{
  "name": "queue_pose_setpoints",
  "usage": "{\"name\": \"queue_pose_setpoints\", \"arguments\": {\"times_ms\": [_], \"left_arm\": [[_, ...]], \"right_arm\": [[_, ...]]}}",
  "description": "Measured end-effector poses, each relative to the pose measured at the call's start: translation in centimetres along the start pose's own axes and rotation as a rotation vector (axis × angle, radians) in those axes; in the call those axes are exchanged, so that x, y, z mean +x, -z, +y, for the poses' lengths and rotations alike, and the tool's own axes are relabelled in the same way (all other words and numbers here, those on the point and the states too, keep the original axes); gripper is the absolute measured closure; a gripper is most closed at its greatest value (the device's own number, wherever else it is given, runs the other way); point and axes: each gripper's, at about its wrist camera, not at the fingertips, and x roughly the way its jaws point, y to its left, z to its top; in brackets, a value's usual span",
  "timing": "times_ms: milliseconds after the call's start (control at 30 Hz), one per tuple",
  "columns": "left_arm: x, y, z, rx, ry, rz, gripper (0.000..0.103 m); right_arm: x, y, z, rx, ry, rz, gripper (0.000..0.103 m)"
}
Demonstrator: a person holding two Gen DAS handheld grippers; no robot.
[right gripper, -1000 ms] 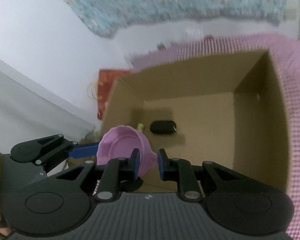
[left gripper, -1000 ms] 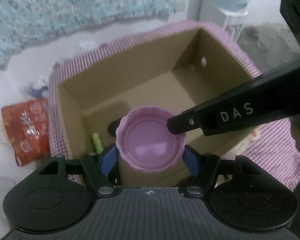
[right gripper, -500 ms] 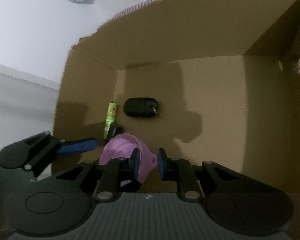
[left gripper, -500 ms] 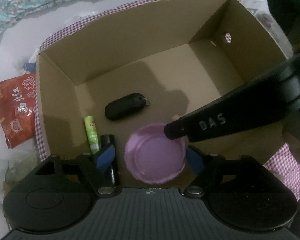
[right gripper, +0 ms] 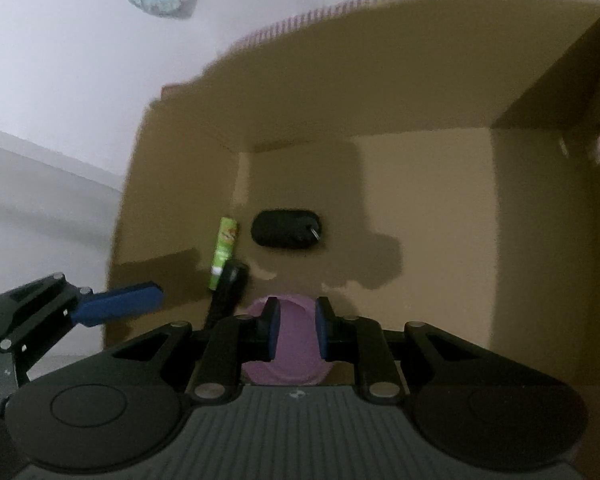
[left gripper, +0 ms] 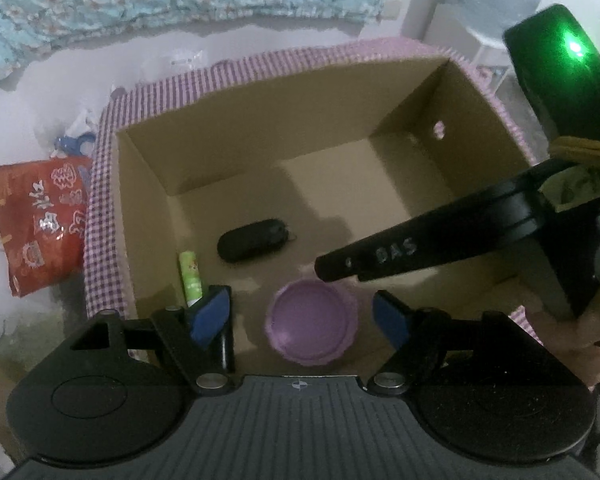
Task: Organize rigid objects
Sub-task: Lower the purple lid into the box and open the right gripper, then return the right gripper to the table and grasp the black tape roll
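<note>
A purple scalloped dish (left gripper: 312,320) sits low in the cardboard box (left gripper: 260,140), near its front wall. My left gripper (left gripper: 300,316) hangs above it, open, both blue pads well clear of the rim. My right gripper (right gripper: 297,320) reaches in from the right. Its pads are close together, with the dish (right gripper: 296,344) showing between them and its rim at their tips. In the left wrist view the right gripper's finger (left gripper: 364,256) ends at the dish's far rim. One left gripper pad (right gripper: 116,304) shows in the right wrist view.
On the box floor (right gripper: 420,200) lie a black pouch (left gripper: 252,240), a green tube (left gripper: 191,276) and a black cylinder (right gripper: 230,288). The box rests on purple checked cloth (left gripper: 100,200). A red bag (left gripper: 40,220) lies to its left. A hand (left gripper: 572,332) holds the right gripper.
The left jaws spread and let go of the dish. The right gripper sank into the box with the dish, which now lies flatter and lower. The left gripper then drew back from the box.
</note>
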Motion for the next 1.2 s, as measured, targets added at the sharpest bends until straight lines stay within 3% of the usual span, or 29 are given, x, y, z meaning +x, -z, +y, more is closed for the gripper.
{"name": "queue_pose_setpoints", "arguments": {"times_ms": [233,400,600,733,867,1200], "left_arm": [[-5.3,1.2,-0.4,-0.051,0.109,-0.119,0.024],[-9.9,3.6,-0.9,-0.062,0.166,-0.211,0.023],[-13.8,8.0,-1.4,-0.106,0.213,-0.285,0.021],[-13.4,11.1,-1.8,-0.123,0.182,-0.277,0.02],[-10.4,14.4,-2.9,-0.101,0.082,-0.219,0.02],[-0.7,18.6,-4.1,-0.092,-0.048,-0.038,0.02]], "right_arm": [[-8.8,3.0,0.3,0.002,-0.11,-0.198,0.082],[-16.0,8.7,1.6,0.004,-0.193,-0.358,0.082],[-20.2,16.0,2.1,0.03,-0.241,-0.449,0.081],[-19.8,19.9,1.8,0.057,-0.227,-0.437,0.081],[-16.8,22.7,2.1,0.061,-0.187,-0.361,0.081],[-5.4,23.9,3.1,0.056,-0.105,-0.11,0.081]]}}
